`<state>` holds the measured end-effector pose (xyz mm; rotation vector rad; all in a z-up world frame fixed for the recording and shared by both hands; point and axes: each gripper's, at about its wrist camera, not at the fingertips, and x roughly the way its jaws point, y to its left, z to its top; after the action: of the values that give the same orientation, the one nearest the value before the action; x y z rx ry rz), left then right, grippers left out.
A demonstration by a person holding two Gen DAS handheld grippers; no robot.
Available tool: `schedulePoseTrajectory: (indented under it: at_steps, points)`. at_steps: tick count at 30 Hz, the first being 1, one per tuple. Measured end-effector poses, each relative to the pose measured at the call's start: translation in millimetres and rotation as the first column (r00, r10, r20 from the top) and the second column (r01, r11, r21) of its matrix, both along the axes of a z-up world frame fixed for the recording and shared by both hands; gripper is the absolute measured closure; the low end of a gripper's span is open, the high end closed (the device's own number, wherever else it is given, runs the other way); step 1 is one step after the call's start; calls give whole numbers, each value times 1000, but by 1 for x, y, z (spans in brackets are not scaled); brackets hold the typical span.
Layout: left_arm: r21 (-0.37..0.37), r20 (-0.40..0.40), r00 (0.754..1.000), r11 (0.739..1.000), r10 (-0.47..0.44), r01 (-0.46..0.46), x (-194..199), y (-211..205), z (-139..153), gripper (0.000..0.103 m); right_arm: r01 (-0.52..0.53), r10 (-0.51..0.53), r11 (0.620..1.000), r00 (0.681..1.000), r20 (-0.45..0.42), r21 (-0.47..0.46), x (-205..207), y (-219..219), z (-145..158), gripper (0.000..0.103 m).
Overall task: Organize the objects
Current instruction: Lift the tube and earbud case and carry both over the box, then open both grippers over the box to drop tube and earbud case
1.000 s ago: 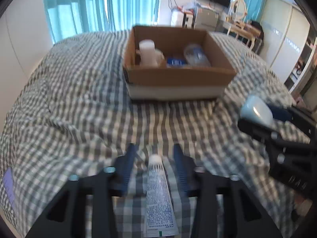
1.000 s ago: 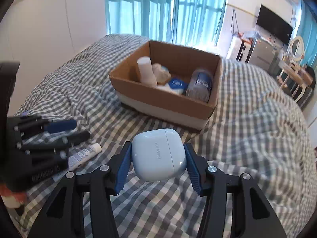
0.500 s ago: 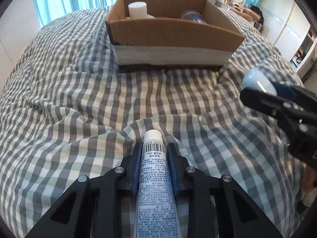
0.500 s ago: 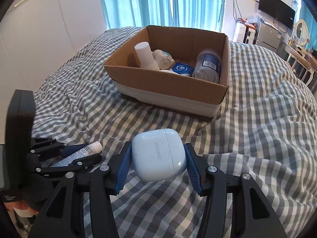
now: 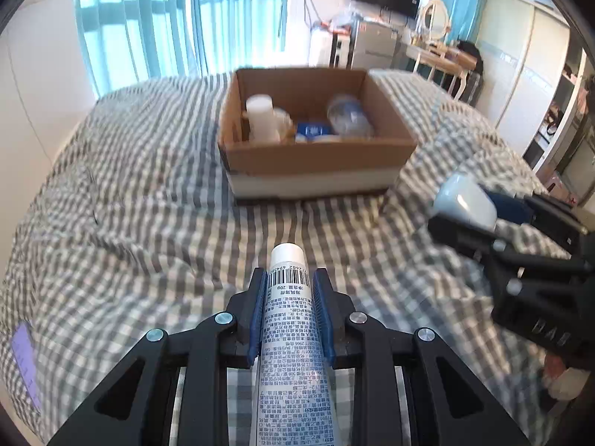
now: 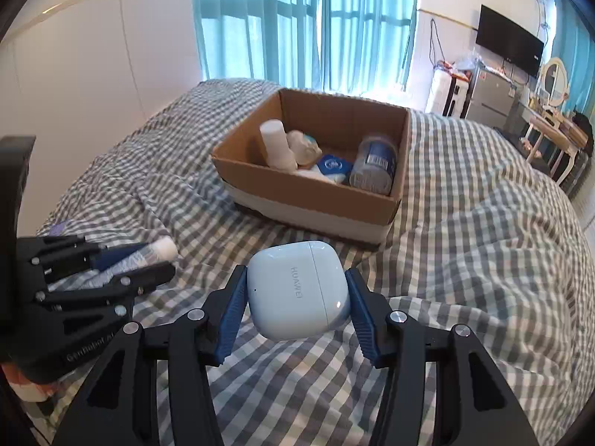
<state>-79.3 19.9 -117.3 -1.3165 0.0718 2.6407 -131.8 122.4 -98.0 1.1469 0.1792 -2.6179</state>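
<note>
My left gripper (image 5: 289, 278) is shut on a white tube with a white cap (image 5: 288, 319) and holds it above the checked bedspread. It also shows in the right wrist view (image 6: 148, 260) at the left. My right gripper (image 6: 297, 290) is shut on a pale blue earbuds case (image 6: 297, 290), also seen in the left wrist view (image 5: 465, 202) at the right. An open cardboard box (image 5: 316, 156) (image 6: 308, 200) stands ahead on the bed, holding a white bottle (image 6: 275, 145), a blue-labelled jar (image 6: 373, 165) and a blue packet (image 6: 333, 165).
The grey and white checked bedspread (image 5: 130, 204) is rumpled, with folds left of the box. A purple item (image 5: 24, 360) lies at the bed's left edge. Curtained windows (image 6: 305, 26), a TV (image 6: 507, 46) and a dressing table (image 6: 554, 126) stand beyond the bed.
My left gripper closed on the tube and lifted it off the bedspread, then tilted up toward the box. My right gripper kept hold of the earbuds case and stayed about where it was.
</note>
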Motion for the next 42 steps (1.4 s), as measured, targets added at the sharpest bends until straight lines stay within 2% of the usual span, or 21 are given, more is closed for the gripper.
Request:
schedulePoseTrajectory:
  at_steps: [6,10,20,26,33,42]
  points:
    - [5,-82,997,1000,-5,5,-6,-2,37,77,-19,21,999,999,-49,31,5,-7,20,51]
    - [-2,-117,993,1000,-8,7,-23,-2,55,77,-34,37,999,996,-85,41,-8,-10,38,51]
    - [-24,-166,986,1000,-23,19,-106,5,84,77,-9,11,1000,993,-114,16,-83,-7,64,51]
    - [-22,-146,989,1000,-13,10,-160,5,73,77,9,-9,1000,996,-93,-2,-139,-2,56,51]
    - [-28,-100,995,999,-23,20,-217,8,41,77,24,-25,1000,999,-36,-15,-196,6,23,51]
    - [-13,-59,997,999,-50,50,-271,10,3,77,12,-12,1000,1000,24,4,-237,12,-23,51]
